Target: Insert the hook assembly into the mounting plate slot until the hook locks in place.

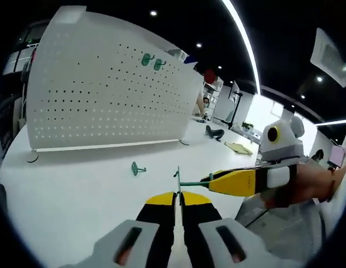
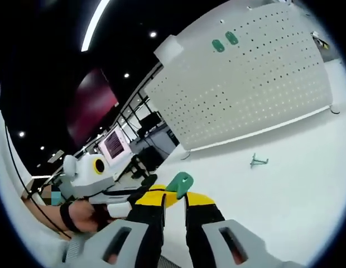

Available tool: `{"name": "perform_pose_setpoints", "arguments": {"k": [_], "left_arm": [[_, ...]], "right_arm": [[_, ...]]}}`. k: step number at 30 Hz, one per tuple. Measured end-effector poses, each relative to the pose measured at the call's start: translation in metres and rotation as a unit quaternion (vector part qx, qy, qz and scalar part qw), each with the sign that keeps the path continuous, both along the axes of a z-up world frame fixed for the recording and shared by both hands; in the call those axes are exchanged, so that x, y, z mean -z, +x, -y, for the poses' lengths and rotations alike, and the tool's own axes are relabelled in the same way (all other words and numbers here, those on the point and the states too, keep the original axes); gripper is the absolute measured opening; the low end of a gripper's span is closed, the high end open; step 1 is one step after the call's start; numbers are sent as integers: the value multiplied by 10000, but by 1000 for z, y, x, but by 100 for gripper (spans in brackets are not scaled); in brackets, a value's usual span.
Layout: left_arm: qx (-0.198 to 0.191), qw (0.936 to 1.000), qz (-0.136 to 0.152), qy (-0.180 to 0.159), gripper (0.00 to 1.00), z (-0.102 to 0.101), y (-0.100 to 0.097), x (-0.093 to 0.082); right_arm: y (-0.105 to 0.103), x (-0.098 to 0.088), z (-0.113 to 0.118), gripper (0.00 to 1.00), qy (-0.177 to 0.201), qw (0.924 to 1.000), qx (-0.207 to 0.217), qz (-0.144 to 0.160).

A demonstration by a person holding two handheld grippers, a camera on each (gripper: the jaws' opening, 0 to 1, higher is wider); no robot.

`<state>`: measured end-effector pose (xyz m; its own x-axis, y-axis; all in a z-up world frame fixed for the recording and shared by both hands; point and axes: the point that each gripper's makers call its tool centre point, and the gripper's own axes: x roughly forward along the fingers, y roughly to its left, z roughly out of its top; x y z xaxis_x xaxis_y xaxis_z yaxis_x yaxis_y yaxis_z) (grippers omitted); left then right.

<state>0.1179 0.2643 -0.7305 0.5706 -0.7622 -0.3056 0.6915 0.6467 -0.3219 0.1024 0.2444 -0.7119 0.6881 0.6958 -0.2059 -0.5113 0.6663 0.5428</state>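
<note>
On my white table [image 1: 78, 184] stands a pegboard [image 1: 106, 95] bearing two green hooks [image 1: 152, 61]; a third [image 1: 138, 168] lies loose. Right gripper [image 2: 174, 195] clamps a fourth hook [image 2: 179, 183]; left gripper [image 1: 178, 196] jaws together.

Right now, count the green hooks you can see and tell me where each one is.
4. Two hooks hang side by side high on the pegboard, one next to the other. A third lies loose on the table. The fourth is held between the two grippers.
</note>
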Motion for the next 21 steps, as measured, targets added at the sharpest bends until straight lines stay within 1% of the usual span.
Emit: {"name": "perform_pose_setpoints", "arguments": {"k": [4,8,10,12,14,16,17,19,21], "left_arm": [[33,10000,47,-60,3,3,-2,-2],[138,9997,153,-101,3,10,-6,-6],[128,9997,197,-119,3,11,-6,-7],[110,9996,225,-133,3,12,-6,-8],[127,9994,284,-136,3,13,-5,-9],[134,9993,326,-127,4,15,-6,-10],[185,9984,526,-32,4,16,-5,-9],[191,9989,435,-1,4,18,-7,-7],[195,9987,478,31,4,18,-7,-7]], "right_arm": [[1,1,5,7,204,9996,132,-159],[2,1,6,5,332,9989,217,-253],[3,0,6,4,440,9983,252,-289],[2,-1,6,4,693,9961,297,-461],[4,-2,9,3,834,9945,391,-496],[4,-3,9,3,874,9938,427,-535],[4,-3,10,2,898,9932,457,-575],[4,-1,11,2,874,9928,493,-659],[4,-1,12,2,897,9922,507,-704]]}}
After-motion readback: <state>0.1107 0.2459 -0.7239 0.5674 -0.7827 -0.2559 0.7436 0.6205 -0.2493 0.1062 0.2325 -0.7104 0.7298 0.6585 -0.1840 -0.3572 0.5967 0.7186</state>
